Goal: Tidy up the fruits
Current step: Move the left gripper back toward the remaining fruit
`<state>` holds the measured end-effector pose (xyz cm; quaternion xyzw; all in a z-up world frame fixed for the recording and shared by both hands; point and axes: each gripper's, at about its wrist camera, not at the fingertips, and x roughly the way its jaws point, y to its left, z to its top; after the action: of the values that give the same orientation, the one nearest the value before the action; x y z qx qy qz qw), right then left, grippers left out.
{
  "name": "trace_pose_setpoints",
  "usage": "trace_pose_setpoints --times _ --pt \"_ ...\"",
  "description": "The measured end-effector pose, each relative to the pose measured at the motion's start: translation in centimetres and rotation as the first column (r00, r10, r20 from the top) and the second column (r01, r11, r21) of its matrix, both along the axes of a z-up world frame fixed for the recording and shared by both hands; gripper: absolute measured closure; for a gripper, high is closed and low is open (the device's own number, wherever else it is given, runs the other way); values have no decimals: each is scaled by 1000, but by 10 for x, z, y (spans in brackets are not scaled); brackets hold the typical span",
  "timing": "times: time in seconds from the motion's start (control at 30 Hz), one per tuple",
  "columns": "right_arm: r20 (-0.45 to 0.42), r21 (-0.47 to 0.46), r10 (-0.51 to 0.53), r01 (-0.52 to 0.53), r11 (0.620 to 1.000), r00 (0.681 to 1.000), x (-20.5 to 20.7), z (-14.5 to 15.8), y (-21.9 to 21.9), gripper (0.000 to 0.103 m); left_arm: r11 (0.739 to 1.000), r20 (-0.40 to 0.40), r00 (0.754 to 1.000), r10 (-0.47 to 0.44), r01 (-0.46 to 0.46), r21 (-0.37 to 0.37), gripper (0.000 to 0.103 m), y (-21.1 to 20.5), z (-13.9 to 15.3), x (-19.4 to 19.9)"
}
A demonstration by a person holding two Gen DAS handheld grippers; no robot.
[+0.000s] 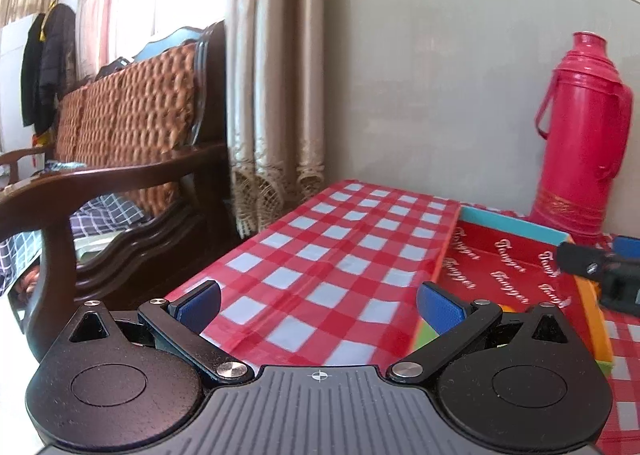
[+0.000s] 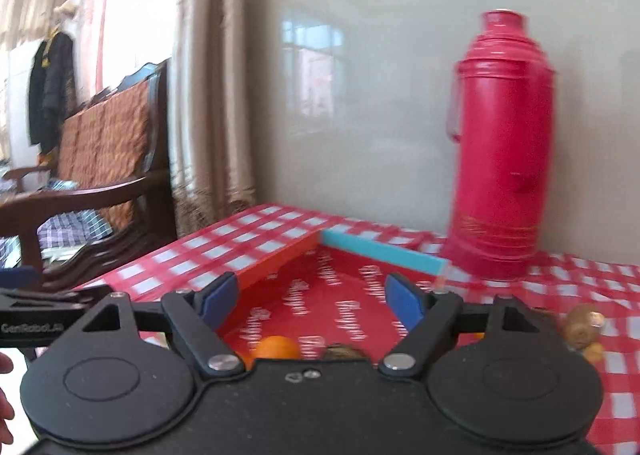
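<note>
Checked red-and-white tablecloth [image 2: 248, 239] carries the red tray [image 2: 280, 261], where an orange [image 2: 276, 347] lies beneath the right gripper [image 2: 308, 301], its jaws spread and empty (left gripper [image 1: 318, 301] likewise gapes), so lift clear before fetching the brown fruit [image 2: 582, 329] beside the tray.

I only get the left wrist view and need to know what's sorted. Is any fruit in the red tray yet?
Observer: Yes, an orange lies at the near end of the tray.
Operator: Anything left outside it?
Observer: Brown fruit, likely kiwis, lie on the checked cloth to the right of the tray.
Operator: Are the right tongs carrying anything?
Observer: No, the right tongs stand open with nothing between them.
</note>
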<state>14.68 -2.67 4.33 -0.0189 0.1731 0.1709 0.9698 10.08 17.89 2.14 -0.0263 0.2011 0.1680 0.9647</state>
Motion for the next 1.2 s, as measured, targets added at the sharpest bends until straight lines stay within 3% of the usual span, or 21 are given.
trace_pose_setpoints --times 0.23,0.57,1.03,1.2 --pt "-20 13 -130 130 991 991 -1 1 -65 27 999 39 999 -35 36 -21 0 -39 5 7" --pt "-27 29 -273 274 961 962 -11 -7 -144 26 984 21 984 -180 179 21 0 -127 10 22" --pt "-72 30 -521 524 851 850 -28 -31 -261 27 931 -23 934 -356 357 77 0 -257 -7 54" --pt "-52 26 -569 571 821 821 -28 -38 -284 26 914 -31 915 -402 403 49 0 -291 -15 69"
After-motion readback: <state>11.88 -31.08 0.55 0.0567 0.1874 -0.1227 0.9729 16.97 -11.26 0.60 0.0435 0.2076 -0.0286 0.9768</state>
